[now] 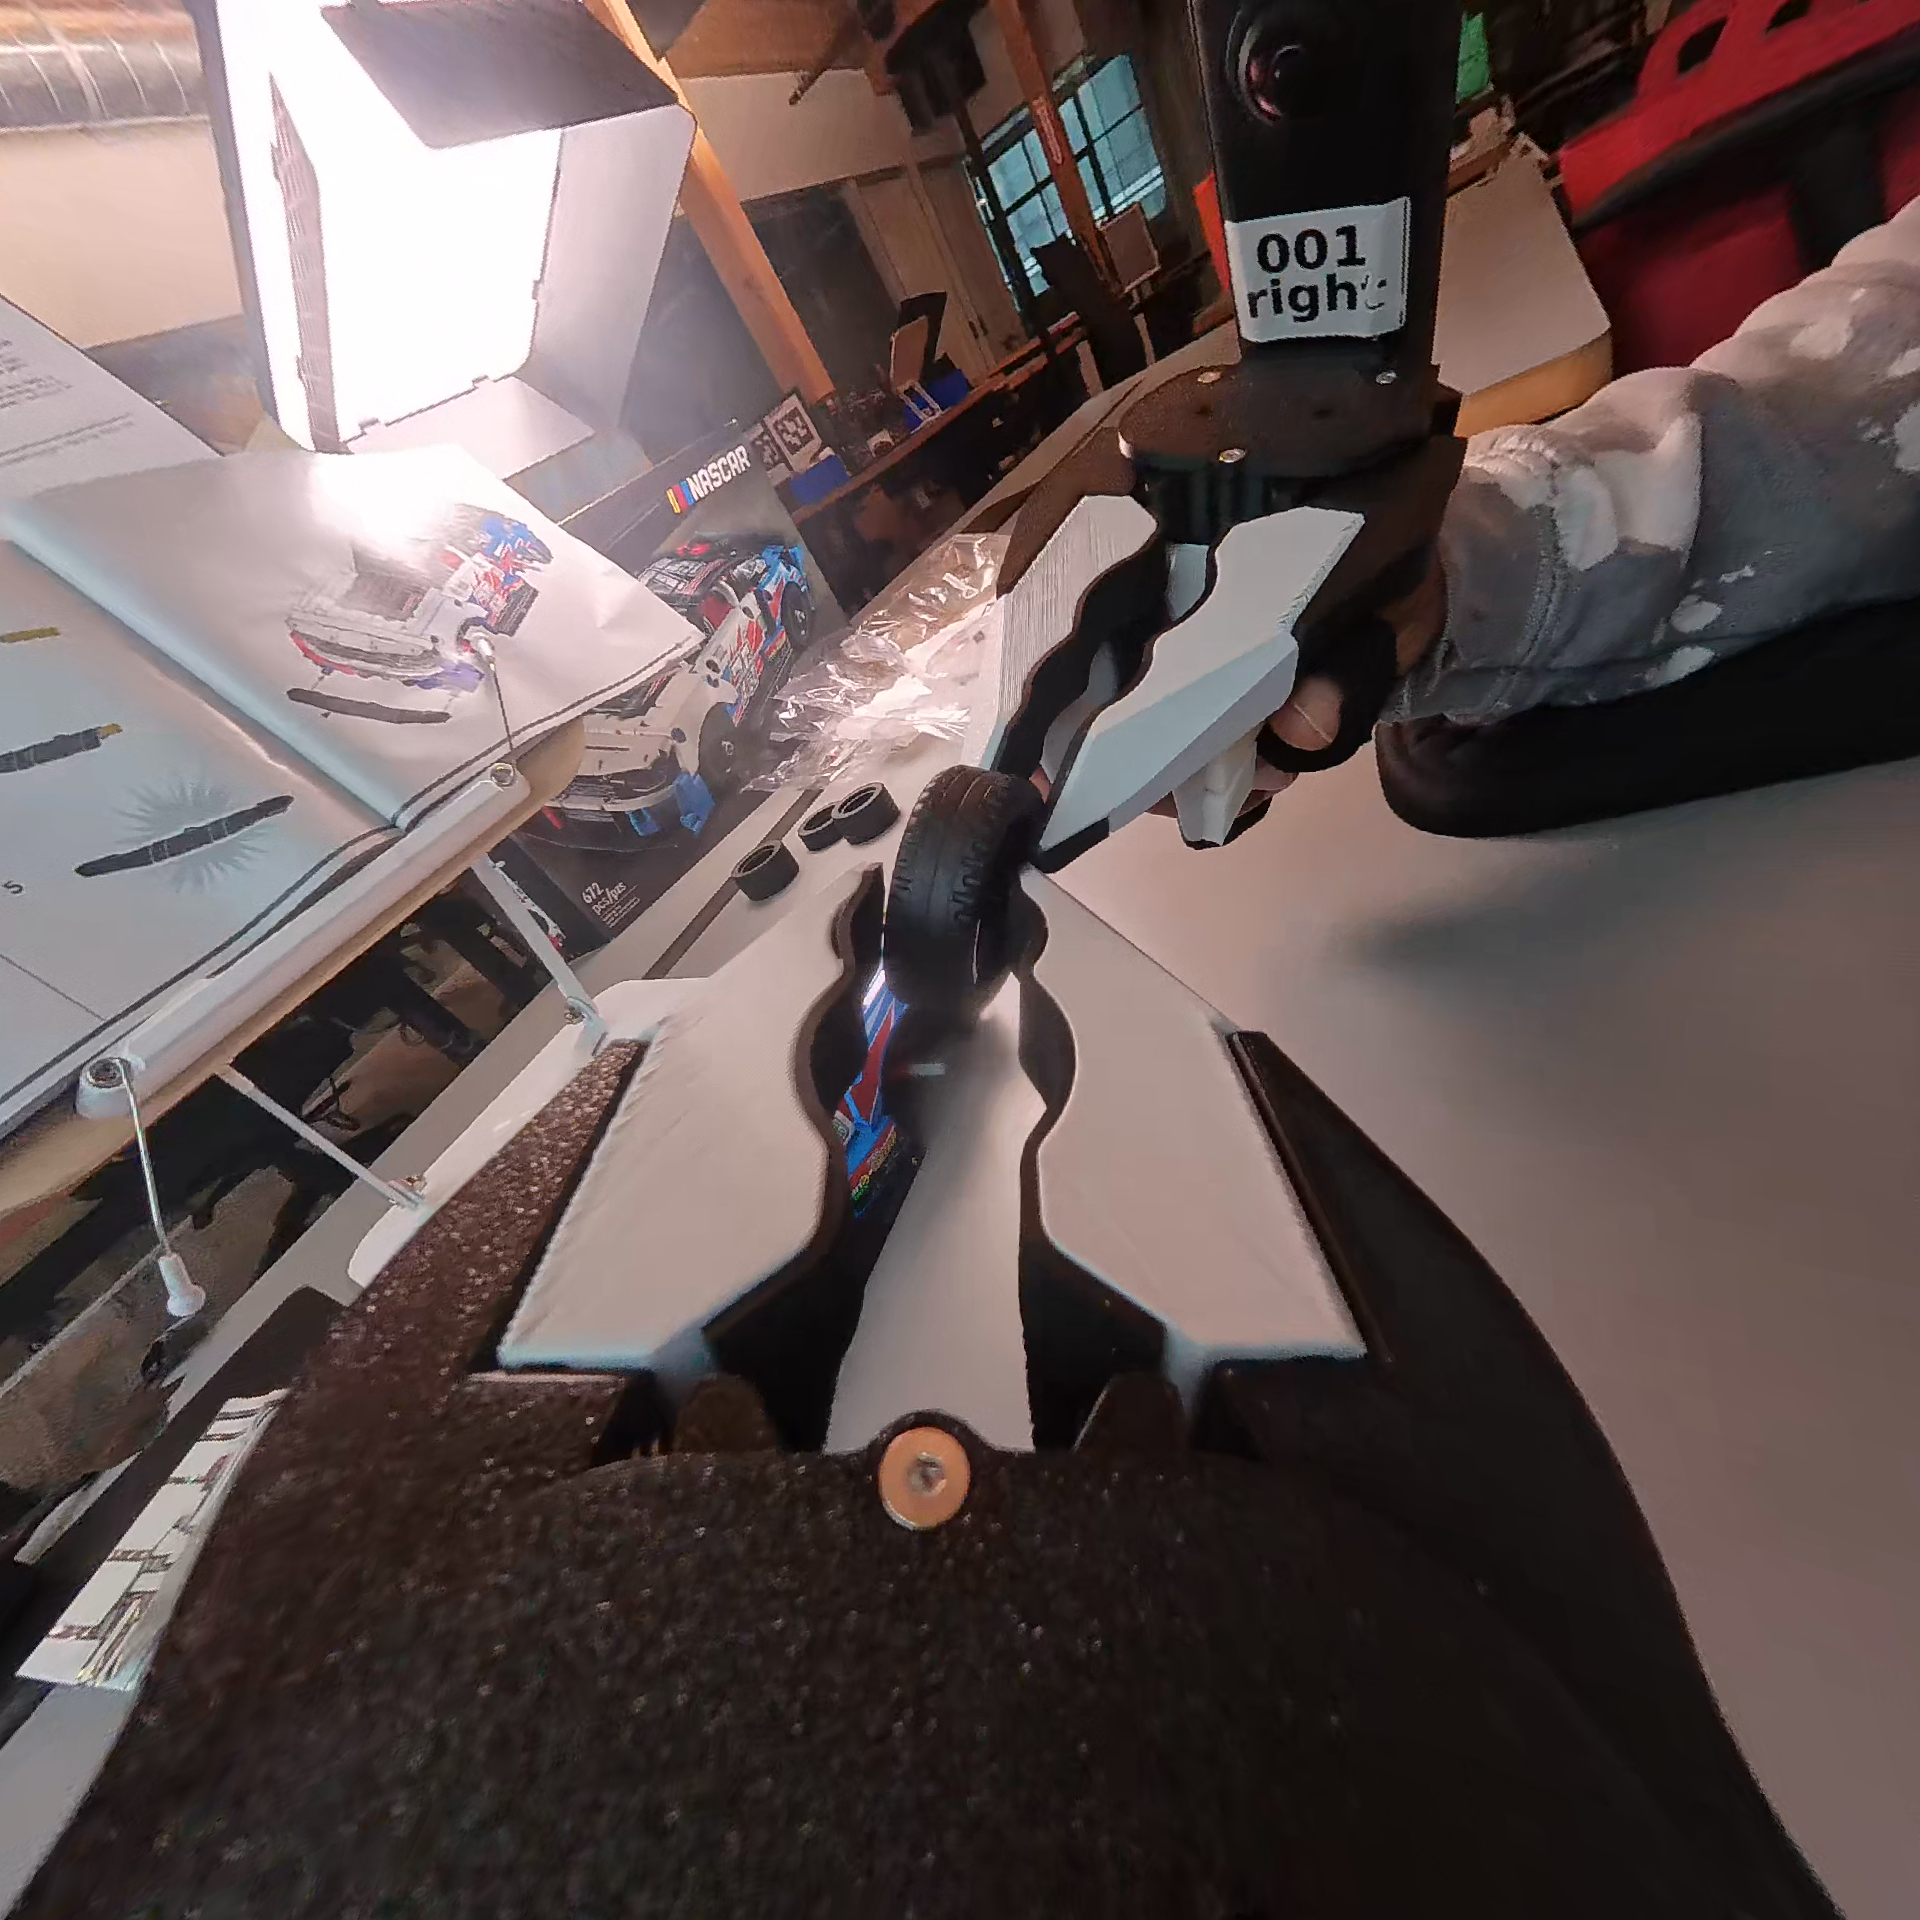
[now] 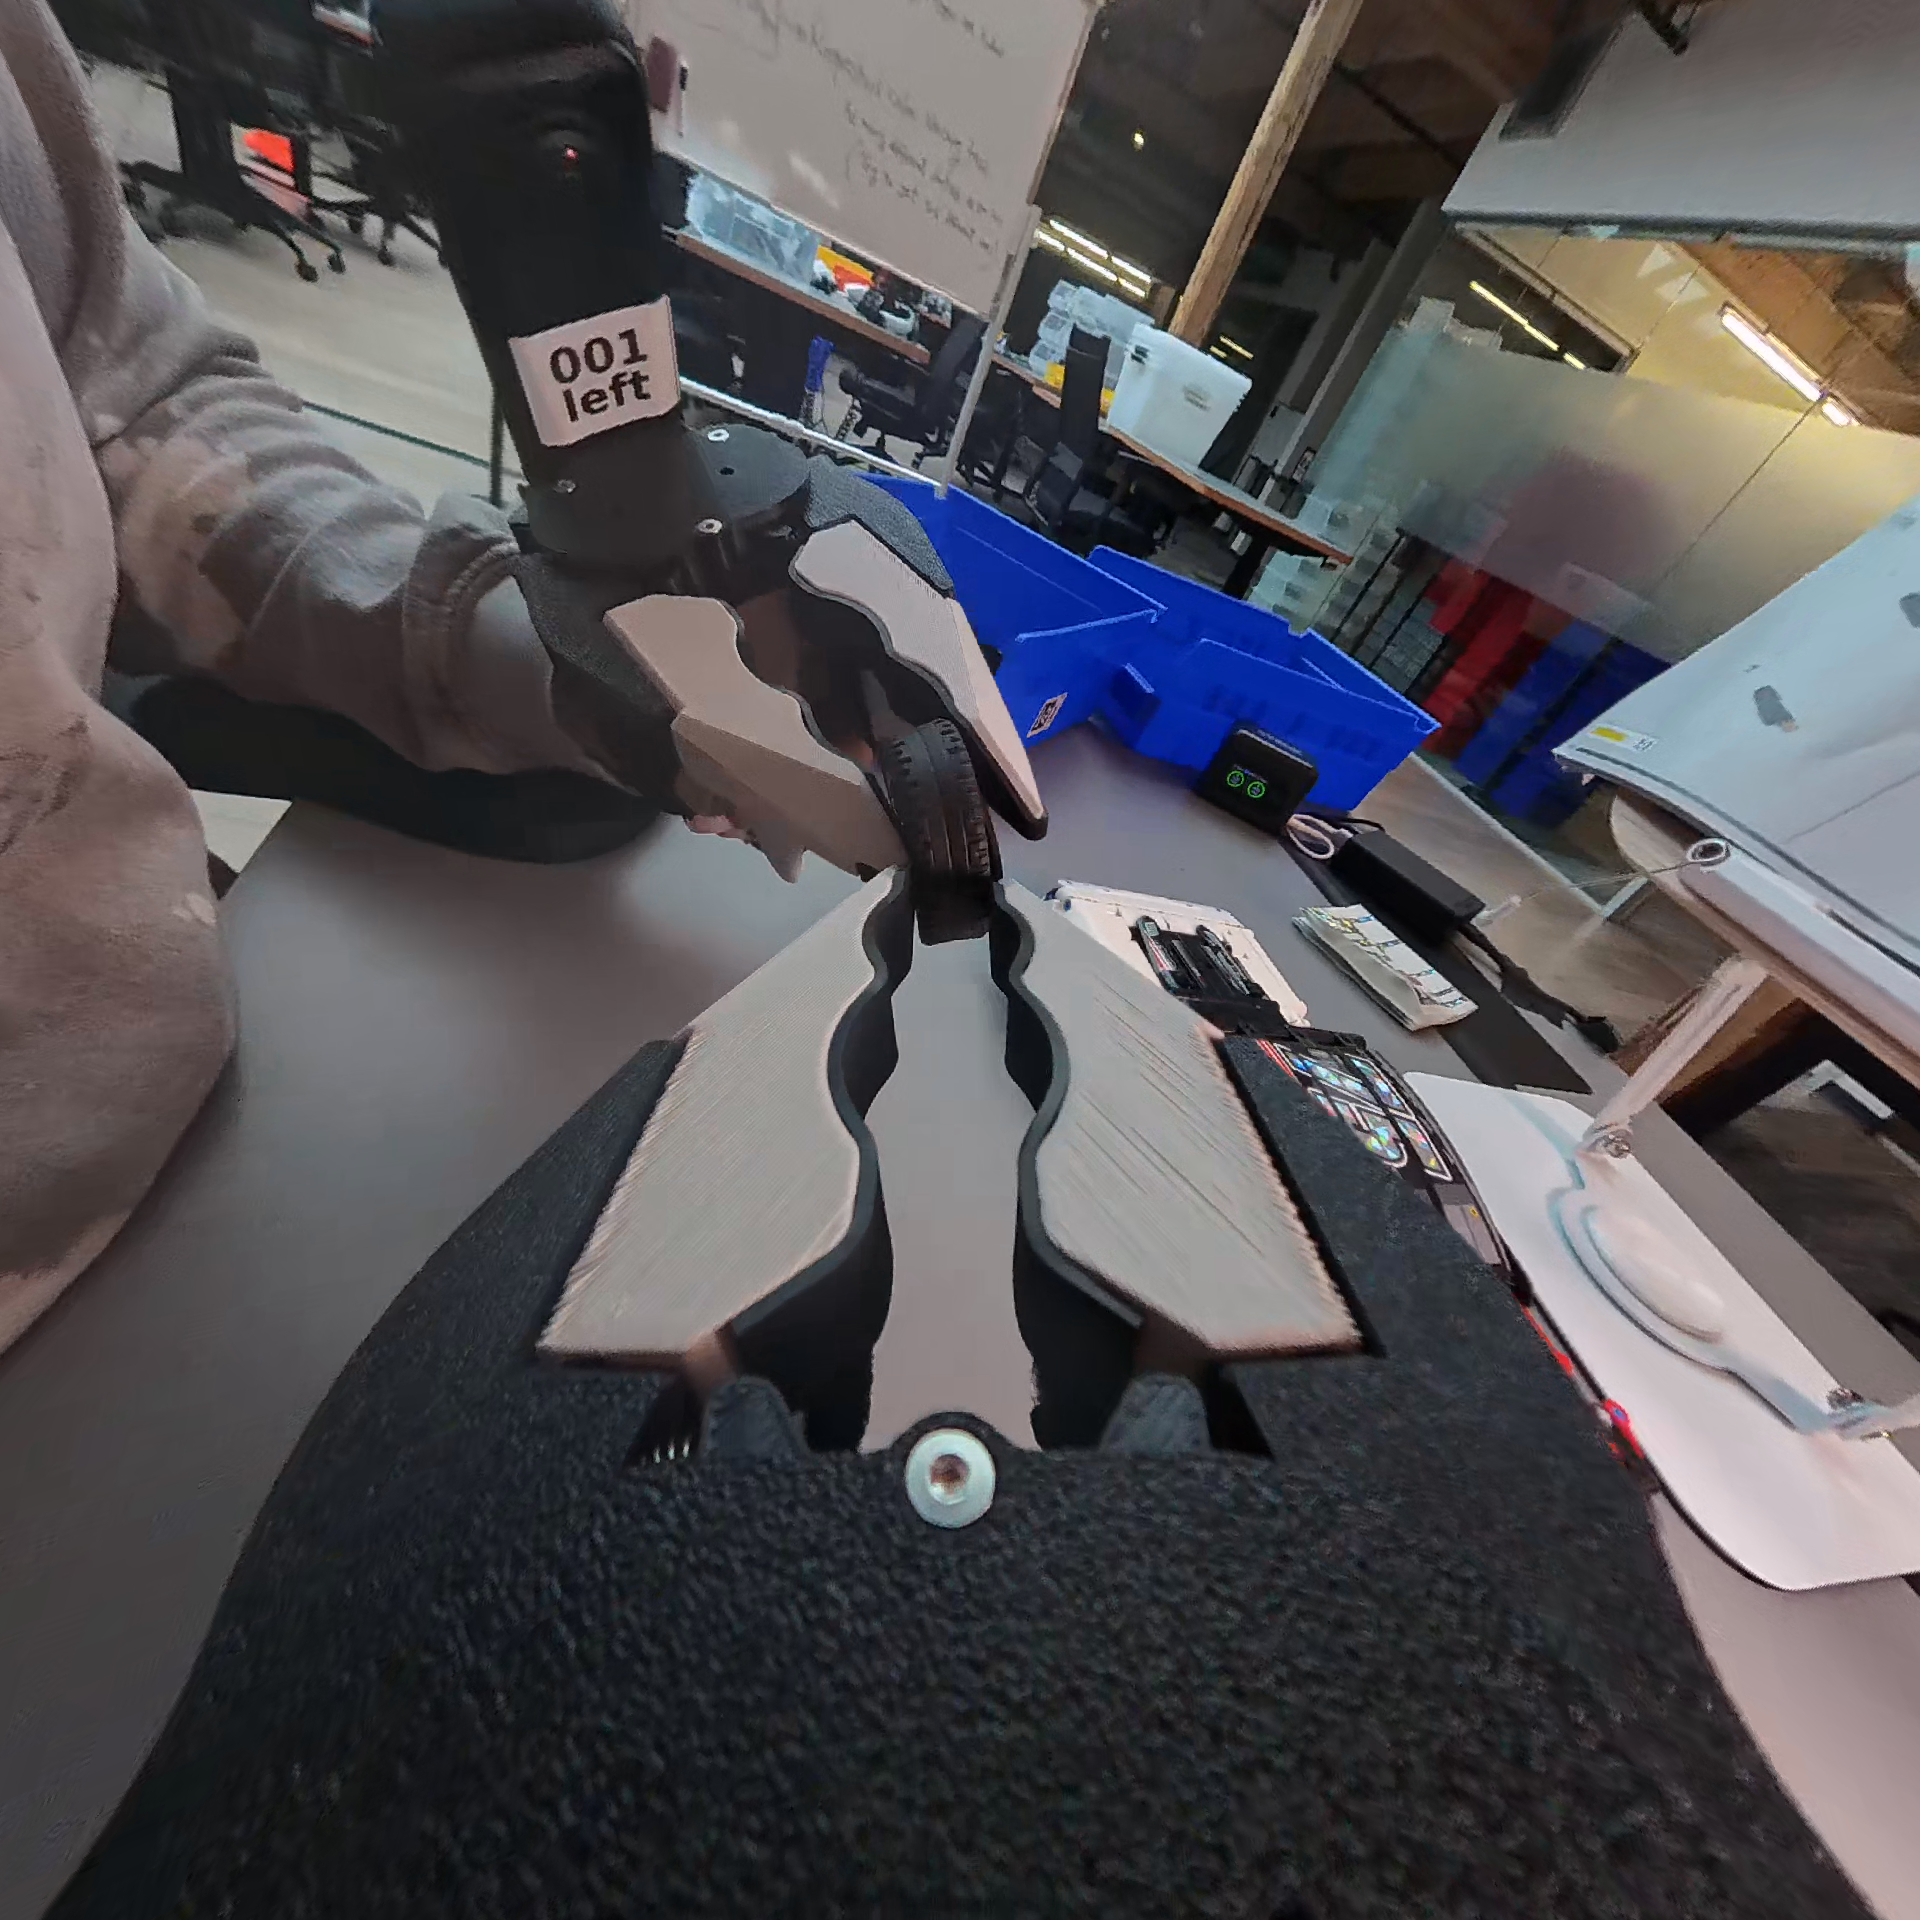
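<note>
My left gripper point(image 1: 948, 891) is shut on a black rubber tyre point(image 1: 951, 862), held upright above the grey table point(image 1: 1507, 1091). My right gripper point(image 1: 1039, 823) comes in from the upper right, and its tips meet at the tyre's side. In the right wrist view my right gripper point(image 2: 948, 896) is shut on a small black wheel part point(image 2: 945, 920) that touches the tyre point(image 2: 935, 790). The left gripper point(image 2: 956, 831) holds that tyre from the upper left. I cannot tell whether the part is a separate rim or the tyre's own edge. A gloved hand and a pale sleeve hold each gripper.
Loose black tyres point(image 1: 862, 816) lie by the set box with a car picture point(image 1: 707, 665) and clear bags point(image 1: 894, 665). An open booklet on a stand point(image 1: 312, 623) sits under a bright lamp point(image 1: 416, 260). Blue bins point(image 2: 1143, 644), a white partly built model point(image 2: 1174, 935) and a sticker sheet point(image 2: 1361, 1101) lie to the right.
</note>
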`<state>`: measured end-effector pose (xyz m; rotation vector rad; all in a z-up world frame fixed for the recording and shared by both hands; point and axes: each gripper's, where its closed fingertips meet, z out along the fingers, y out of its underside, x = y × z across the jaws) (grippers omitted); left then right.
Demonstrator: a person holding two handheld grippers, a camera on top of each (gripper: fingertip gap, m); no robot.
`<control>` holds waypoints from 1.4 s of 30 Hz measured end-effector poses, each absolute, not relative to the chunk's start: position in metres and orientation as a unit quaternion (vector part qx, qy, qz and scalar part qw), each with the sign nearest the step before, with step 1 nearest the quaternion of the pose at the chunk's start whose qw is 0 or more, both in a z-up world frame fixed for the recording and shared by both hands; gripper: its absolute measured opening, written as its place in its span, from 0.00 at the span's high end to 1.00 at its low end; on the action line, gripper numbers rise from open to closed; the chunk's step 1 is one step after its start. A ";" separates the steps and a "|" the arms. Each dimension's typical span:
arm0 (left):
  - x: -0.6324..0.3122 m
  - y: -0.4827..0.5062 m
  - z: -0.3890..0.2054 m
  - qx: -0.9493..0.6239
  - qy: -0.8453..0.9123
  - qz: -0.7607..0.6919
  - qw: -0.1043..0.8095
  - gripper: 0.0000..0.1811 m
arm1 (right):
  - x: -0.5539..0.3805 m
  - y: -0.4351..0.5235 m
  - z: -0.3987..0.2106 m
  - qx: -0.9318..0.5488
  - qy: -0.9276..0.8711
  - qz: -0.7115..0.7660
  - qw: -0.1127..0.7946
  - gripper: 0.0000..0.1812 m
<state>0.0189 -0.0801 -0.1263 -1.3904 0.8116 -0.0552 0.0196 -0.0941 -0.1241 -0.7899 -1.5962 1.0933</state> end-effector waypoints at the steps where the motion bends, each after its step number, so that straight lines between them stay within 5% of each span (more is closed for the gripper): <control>1: 0.019 -0.081 -0.126 -0.622 0.364 -0.029 0.692 0.88 | 0.019 -0.094 -0.124 -0.329 -0.659 0.454 0.501 0.93; 20: 0.009 -0.075 -0.122 -0.671 0.221 -0.286 0.647 0.91 | 0.010 -0.075 -0.127 -0.462 -0.537 0.631 0.317 0.93; 42: -0.014 -0.054 -0.143 -0.746 0.161 -0.118 0.635 0.86 | -0.003 -0.062 -0.145 -0.488 -0.567 0.491 0.446 0.95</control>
